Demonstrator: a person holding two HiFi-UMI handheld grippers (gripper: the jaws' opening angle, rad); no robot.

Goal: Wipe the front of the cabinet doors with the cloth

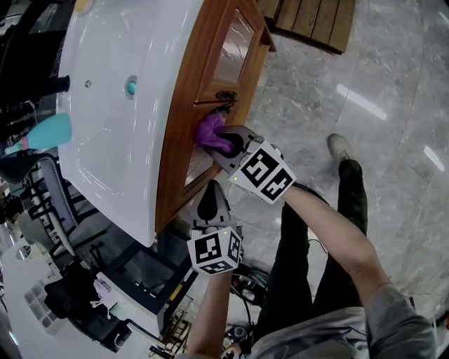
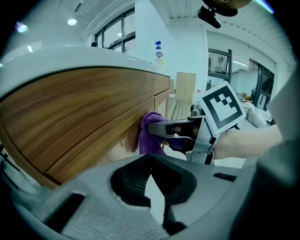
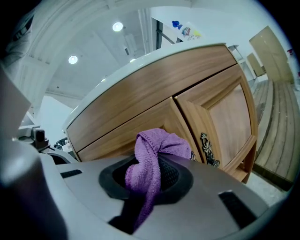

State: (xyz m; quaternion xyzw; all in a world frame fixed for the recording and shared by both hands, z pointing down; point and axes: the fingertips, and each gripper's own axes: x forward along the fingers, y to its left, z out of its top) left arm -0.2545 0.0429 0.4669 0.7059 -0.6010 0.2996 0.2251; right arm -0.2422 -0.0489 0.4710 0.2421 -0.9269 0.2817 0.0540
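Cabinet doors (image 1: 203,70), upper centre, are met by cloth (image 1: 212,132) pinched in right gripper (image 1: 231,144); snagging on the handle (image 1: 226,98) is risked; left gripper (image 1: 210,193) is closed, empty.

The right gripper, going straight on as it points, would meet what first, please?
Probably the wooden cabinet door, with the purple knitted cloth it grips touching first; depth is unclear.

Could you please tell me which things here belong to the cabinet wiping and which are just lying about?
In the job: purple cloth, right hand-held gripper clamping it, wooden cabinet doors.
Lying about: teal bottle, white sink top, spray bottle, slatted wooden platform on the floor; left hand-held gripper, shut and empty.
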